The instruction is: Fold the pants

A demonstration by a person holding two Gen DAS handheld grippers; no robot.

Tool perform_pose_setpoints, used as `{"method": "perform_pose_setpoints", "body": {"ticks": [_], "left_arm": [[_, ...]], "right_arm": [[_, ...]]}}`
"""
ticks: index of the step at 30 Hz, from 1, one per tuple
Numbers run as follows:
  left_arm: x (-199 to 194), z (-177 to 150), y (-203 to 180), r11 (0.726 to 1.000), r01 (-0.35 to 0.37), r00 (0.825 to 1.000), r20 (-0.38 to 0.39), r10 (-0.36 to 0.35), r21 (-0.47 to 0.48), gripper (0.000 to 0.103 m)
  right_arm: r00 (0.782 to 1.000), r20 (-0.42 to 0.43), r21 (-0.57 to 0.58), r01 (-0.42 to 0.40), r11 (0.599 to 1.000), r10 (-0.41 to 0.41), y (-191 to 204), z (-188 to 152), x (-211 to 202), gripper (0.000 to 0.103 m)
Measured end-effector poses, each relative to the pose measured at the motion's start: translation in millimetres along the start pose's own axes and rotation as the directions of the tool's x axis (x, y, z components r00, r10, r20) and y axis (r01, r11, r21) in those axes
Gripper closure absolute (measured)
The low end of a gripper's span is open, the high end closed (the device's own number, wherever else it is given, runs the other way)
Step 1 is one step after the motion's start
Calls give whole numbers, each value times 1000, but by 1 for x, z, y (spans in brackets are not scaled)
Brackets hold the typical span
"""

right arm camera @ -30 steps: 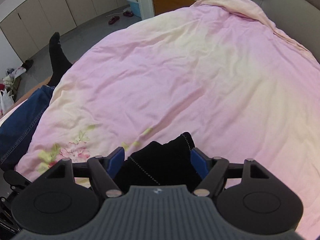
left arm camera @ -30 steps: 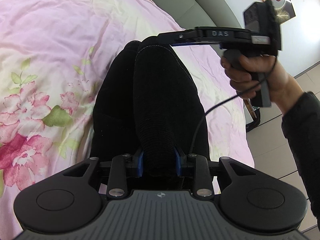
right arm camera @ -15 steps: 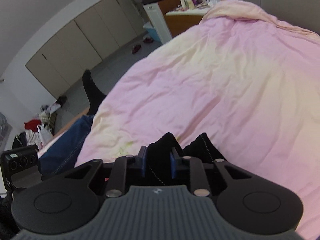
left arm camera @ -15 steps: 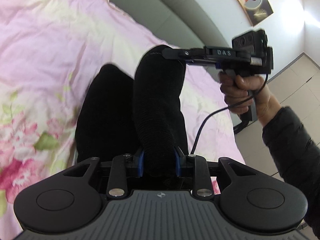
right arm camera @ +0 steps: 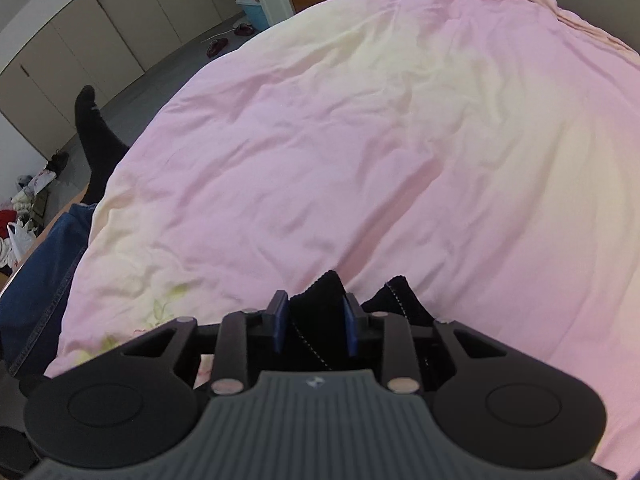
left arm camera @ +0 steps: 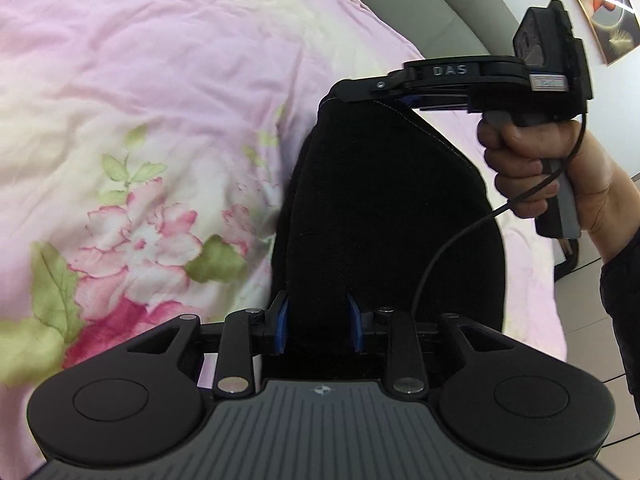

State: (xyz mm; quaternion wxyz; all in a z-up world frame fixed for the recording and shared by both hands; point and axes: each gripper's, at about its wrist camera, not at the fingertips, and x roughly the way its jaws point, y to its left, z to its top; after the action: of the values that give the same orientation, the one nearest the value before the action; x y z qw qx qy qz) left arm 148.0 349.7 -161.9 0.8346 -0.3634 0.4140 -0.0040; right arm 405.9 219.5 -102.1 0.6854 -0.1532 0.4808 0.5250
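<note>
The black pants (left arm camera: 384, 208) hang stretched between my two grippers above the pink floral duvet (left arm camera: 140, 120). My left gripper (left arm camera: 318, 326) is shut on one bunched end of the pants. My right gripper (left arm camera: 360, 94), seen from the side in the left wrist view, is shut on the far end. In the right wrist view the right gripper (right arm camera: 314, 322) pinches a black fold with white stitching (right arm camera: 316, 320); a second flap (right arm camera: 394, 298) sticks up beside it.
The pink duvet (right arm camera: 380, 140) covers the whole bed. Blue jeans (right arm camera: 36, 280) lie at the bed's left edge, near a black sock (right arm camera: 94, 128). Cupboards and floor clutter stand beyond. A grey headboard (left arm camera: 420, 8) and floor tiles are at the right.
The right gripper shut on the pants' end a second ago. Both grippers lifted the pants, then came back down toward the duvet; the fabric now hangs flatter between them.
</note>
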Motion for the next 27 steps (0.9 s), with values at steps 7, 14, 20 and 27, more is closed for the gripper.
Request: {"method": "perform_pose_setpoints", "body": {"ticks": [7,14,20,27], "left_arm": [[0,-1,4,999,37,999,-1,-37,-29,68],[5,-3,3,999,27,1000,11,-27,-38,67],[1,-6,-2,1000,8,1000,26,-8,-22,66],[4,-9,-5,999,-41,998,45,40,11,64]], "right_arm": [[965,216,1,152,988,-148,18,-26,-51,65],[904,335,81,253,964,-265,65,-111,-129,65],[886,299,173,316,933,-356,90,-189,-101,62],[822,333,62,471,880,-463,124,-217,-62,63]]}}
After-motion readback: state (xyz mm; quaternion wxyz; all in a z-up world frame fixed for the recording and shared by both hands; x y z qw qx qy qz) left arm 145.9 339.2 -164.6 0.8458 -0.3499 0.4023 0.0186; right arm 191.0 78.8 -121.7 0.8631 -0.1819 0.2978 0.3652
